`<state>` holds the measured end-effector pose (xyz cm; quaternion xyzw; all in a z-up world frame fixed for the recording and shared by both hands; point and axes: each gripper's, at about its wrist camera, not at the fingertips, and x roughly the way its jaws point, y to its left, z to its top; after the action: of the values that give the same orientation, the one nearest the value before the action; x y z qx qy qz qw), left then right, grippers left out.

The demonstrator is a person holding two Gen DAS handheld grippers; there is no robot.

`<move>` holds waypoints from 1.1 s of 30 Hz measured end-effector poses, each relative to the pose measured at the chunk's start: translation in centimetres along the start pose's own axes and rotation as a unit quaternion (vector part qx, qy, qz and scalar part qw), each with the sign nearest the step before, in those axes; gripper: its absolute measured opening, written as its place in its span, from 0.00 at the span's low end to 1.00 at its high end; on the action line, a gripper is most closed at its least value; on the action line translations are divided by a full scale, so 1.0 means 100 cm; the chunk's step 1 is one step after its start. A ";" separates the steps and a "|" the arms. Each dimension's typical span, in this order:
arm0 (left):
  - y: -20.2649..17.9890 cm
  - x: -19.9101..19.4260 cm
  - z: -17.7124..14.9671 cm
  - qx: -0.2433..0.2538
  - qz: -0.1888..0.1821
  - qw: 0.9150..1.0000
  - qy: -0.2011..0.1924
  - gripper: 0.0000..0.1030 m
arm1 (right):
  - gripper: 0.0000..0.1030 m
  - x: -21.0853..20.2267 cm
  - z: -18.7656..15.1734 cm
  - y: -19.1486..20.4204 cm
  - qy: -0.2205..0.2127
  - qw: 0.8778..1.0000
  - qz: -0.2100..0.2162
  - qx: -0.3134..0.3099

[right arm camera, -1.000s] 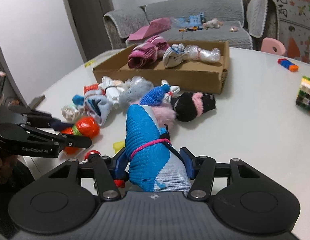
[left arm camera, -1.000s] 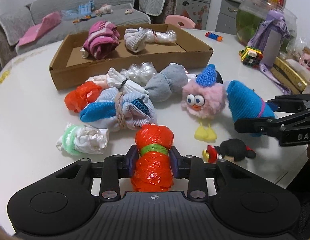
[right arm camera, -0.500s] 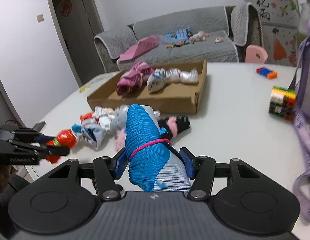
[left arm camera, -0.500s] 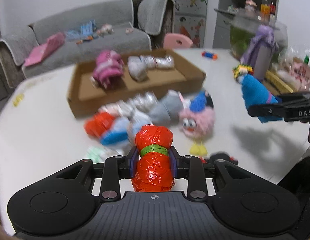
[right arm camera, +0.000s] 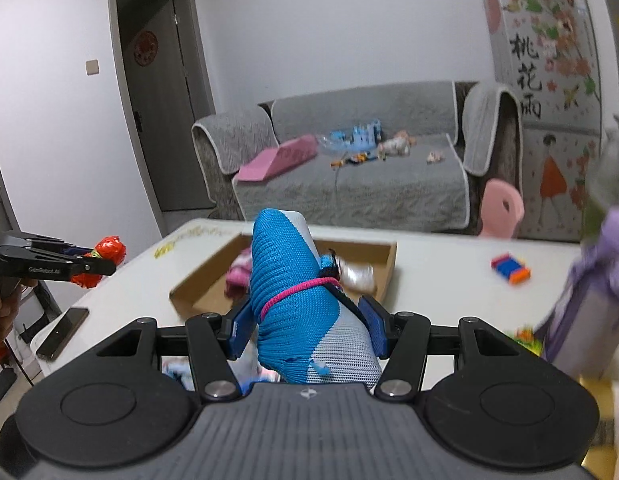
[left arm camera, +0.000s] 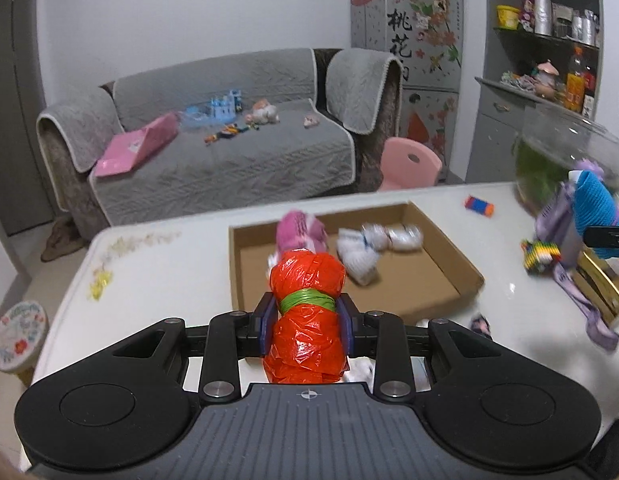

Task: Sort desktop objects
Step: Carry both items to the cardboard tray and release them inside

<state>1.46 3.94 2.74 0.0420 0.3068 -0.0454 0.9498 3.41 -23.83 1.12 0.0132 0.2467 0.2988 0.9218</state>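
Left tongs [left arm camera: 307,318] were clamped on the orange plastic bundle [left arm camera: 307,312] at its green band; I held it upright, off the surface [left arm camera: 161,272], with its top overlapping the near wall of the cardboard tray [left arm camera: 449,248] in the left wrist view. Right tongs [right arm camera: 305,324] were clamped on the blue rolled sock [right arm camera: 293,296] just below its pink band, roll tilted up and to the left, also clear of the surface.

Tray: open top, low walls. Pink sock bundle [left arm camera: 301,232] and white bundles [left arm camera: 373,248] lay against its far half; the near floor and right half showed bare cardboard. I read that as the open room inside.

Edges: the surface's rounded left corner lay left of the tray with a bare white stretch between them. A dark phone [right arm camera: 61,332] sat at that left edge, near the corner, in the right wrist view. To the right of the tray, bare surface ran as far as an orange-and-blue block toy [left arm camera: 479,205]; beyond that it was crowded by a colourful cube [left arm camera: 541,254], a purple strap [left arm camera: 589,304] and a glass bowl [left arm camera: 569,152]

From the right wrist view the left tongs hung out beyond the surface's left edge, well apart from the right tongs
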 end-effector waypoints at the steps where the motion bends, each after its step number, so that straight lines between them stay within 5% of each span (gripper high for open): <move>1: 0.000 0.002 0.005 0.002 0.002 1.000 -0.002 0.37 | 0.51 0.003 0.003 -0.001 -0.002 1.000 0.001 -0.002; 16: 0.023 0.069 0.055 -0.002 0.020 1.000 0.004 0.37 | 0.51 0.066 0.051 0.004 0.010 0.999 0.026 -0.034; 33: 0.041 0.141 0.056 -0.006 0.021 0.998 0.052 0.37 | 0.51 0.128 0.057 -0.007 0.065 0.997 0.008 -0.025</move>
<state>16.58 6.55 -0.78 0.0453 0.3547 -0.0213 0.9337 15.42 -16.60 0.26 -0.0277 0.2987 0.3129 0.9012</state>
